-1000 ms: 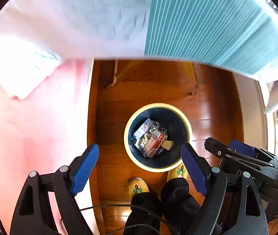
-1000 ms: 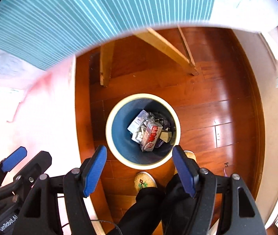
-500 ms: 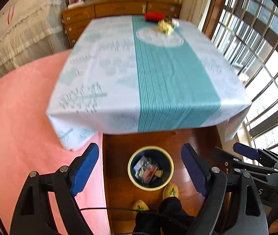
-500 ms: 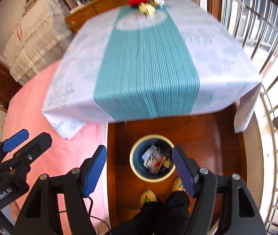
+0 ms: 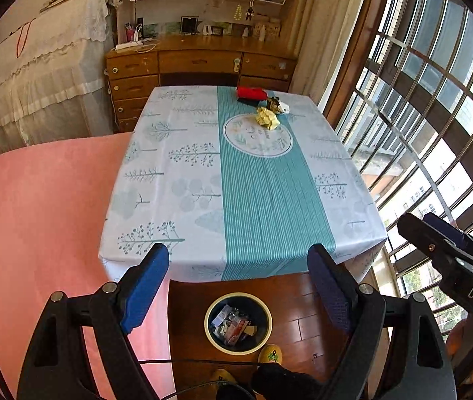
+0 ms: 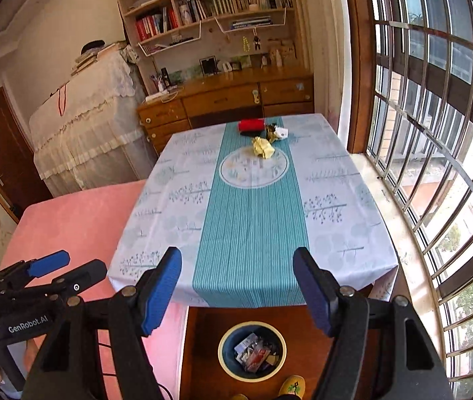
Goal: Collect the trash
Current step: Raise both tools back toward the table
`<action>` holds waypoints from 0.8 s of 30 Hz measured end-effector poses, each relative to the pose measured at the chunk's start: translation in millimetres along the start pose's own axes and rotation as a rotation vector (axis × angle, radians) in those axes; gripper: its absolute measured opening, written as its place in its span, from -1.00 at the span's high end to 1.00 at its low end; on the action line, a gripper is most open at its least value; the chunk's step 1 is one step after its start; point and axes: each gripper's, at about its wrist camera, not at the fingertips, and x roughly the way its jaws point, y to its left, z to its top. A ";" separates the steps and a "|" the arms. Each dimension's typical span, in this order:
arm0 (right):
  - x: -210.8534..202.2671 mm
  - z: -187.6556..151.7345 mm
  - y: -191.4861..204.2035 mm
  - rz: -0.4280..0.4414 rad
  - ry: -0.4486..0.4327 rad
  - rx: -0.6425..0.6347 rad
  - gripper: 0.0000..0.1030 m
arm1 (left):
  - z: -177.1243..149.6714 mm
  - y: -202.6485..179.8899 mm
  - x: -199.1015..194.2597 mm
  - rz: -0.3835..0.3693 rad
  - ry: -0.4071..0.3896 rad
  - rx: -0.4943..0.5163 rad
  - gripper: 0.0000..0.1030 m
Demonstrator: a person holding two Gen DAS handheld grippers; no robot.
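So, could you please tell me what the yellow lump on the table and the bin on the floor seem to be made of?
The yellow lump looks like crumpled paper or thin wrapper: matte, sharply creased folds. The bin looks like plastic, though that is unsure: smooth dark blue wall, cream rim, slight sheen.

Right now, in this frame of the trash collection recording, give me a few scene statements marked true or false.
1. Both grippers are open and empty. True: left gripper, right gripper.
2. The bin sits on the table. False: it stands on the floor by the table's near edge.
3. A crumpled yellow paper lies on the tablecloth. True.
4. The bin is empty. False: it holds wrappers.
5. The red item lies at the table's far end. True.
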 end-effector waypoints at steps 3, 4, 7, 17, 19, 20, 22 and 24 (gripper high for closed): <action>-1.6 17.4 -2.1 -0.024 -0.029 -0.013 -0.35 | 17.5 -0.8 1.1 -0.002 -0.024 0.009 -0.62; -1.2 23.1 -3.3 -0.027 -0.031 -0.017 -0.35 | 23.7 -1.7 0.2 -0.001 -0.031 0.010 -0.61; 5.1 39.6 -8.6 -0.045 -0.047 -0.037 -0.35 | 41.5 -5.9 4.5 -0.011 -0.053 0.014 -0.51; 76.2 107.3 -57.2 -0.056 -0.057 -0.061 -0.35 | 108.0 -33.5 80.0 -0.051 0.004 -0.028 -0.49; 98.4 125.1 -70.7 -0.047 -0.045 -0.069 -0.35 | 125.3 -41.5 101.2 -0.037 -0.002 -0.039 -0.49; 111.6 135.0 -78.9 -0.034 -0.032 -0.070 -0.35 | 135.9 -45.7 113.7 -0.027 -0.003 -0.049 -0.50; 141.2 155.4 -98.0 -0.003 0.001 -0.063 -0.35 | 158.3 -52.5 139.5 -0.010 0.008 -0.075 -0.50; 174.2 174.6 -116.3 0.030 0.069 -0.052 -0.35 | 182.1 -59.4 169.6 -0.002 0.054 -0.104 -0.50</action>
